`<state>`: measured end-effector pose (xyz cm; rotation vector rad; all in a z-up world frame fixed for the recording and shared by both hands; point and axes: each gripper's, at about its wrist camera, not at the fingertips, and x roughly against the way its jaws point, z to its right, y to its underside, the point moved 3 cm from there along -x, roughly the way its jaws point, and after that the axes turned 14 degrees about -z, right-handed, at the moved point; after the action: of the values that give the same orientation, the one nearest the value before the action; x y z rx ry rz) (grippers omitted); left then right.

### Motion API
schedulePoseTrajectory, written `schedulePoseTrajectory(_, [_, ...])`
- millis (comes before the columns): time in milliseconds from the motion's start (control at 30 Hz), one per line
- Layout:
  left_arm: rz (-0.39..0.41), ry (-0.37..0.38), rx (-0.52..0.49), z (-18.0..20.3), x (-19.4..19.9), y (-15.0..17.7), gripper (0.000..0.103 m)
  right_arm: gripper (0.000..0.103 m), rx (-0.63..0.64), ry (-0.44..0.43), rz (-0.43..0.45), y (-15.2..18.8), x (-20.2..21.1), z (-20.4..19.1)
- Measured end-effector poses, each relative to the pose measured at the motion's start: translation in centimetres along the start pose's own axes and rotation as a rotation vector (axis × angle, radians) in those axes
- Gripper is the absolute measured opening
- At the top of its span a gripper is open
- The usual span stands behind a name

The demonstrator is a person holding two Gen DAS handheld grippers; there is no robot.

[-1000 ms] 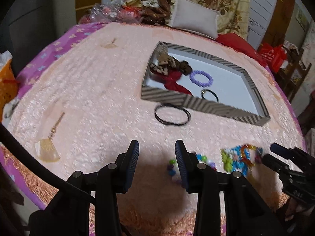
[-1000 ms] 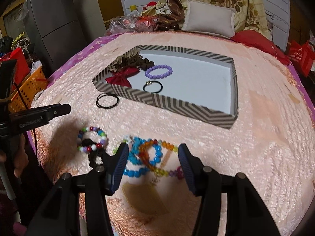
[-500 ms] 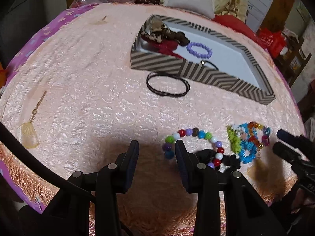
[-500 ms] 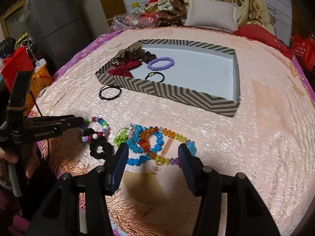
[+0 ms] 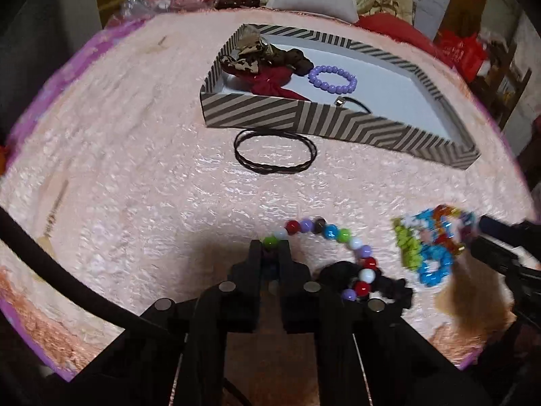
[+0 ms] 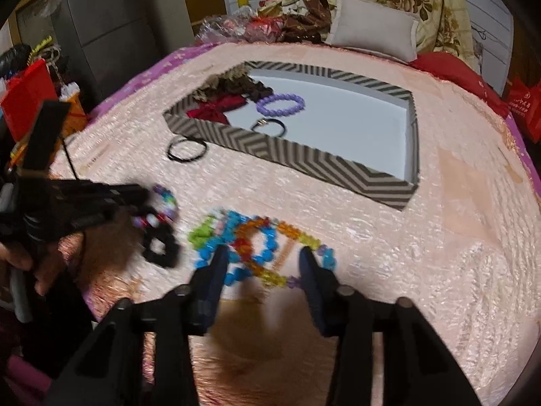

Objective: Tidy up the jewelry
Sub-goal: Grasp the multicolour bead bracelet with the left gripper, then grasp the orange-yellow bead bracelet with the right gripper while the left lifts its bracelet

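My left gripper (image 5: 270, 248) is shut on the multicolour bead bracelet (image 5: 338, 237), pinching its left end on the pink bedspread. A black scrunchie (image 5: 341, 270) lies against that bracelet. My right gripper (image 6: 262, 264) is open, its jaws on either side of a heap of blue, orange and green bead bracelets (image 6: 250, 240). That heap also shows in the left wrist view (image 5: 429, 243). The striped box (image 6: 304, 159) behind holds a purple bead bracelet (image 6: 280, 105), a red bow (image 6: 216, 106), brown scrunchies and a black hair tie (image 6: 270, 125).
A black hair band (image 5: 275, 152) lies on the bedspread in front of the striped box (image 5: 304, 118). A white pillow (image 6: 375, 30) and a pile of clothes sit at the far edge. An orange basket (image 6: 71, 115) stands off the left side.
My left gripper moved forward and shut on the multicolour bracelet. My right gripper moved forward over the bead heap and stayed open.
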<state>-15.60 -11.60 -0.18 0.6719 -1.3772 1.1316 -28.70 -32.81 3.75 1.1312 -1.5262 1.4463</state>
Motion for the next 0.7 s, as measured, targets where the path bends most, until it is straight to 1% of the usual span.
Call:
schedulePoseTrajectory(133, [0.034,0.035,0.008,-0.2,1.8,-0.1,0.0,0.036,-0.032,0.055,-0.016,-0.2,-0.6,2.2])
schedulePoseTrajectory(300, [0.084,0.081,0.003,0.1,4.5,-0.8,0.0,0.036,-0.029,0.093,-0.048,-0.8,-2.0,3.4])
schedulePoseTrajectory(367, [0.09,0.103,0.006,0.1,5.1,-0.8,0.0,0.036,-0.037,0.064,-0.058,-0.8,-2.5,3.5])
schedulePoseTrajectory(433, [0.101,0.107,0.01,0.1,5.8,-0.8,0.0,0.036,-0.035,0.054,-0.034,-0.8,-2.7,3.4])
schedulePoseTrajectory(467, [0.107,0.104,0.012,0.0,6.1,-0.8,0.0,0.027,-0.032,0.063,-0.026,-0.8,-2.8,3.3])
schedulePoseTrajectory(500, [0.115,0.103,0.014,0.0,6.5,-0.8,0.0,0.009,-0.029,0.075,-0.024,-0.9,-2.8,3.2])
schedulePoseTrajectory(600, [0.131,0.106,0.009,0.0,7.5,-0.9,0.0,0.009,-0.031,0.049,-0.015,-0.8,-2.3,2.9])
schedulePoseTrajectory(700, [0.148,0.102,0.002,0.1,8.4,-1.1,0.0,0.009,-0.03,0.049,0.032,-1.1,-0.3,2.6])
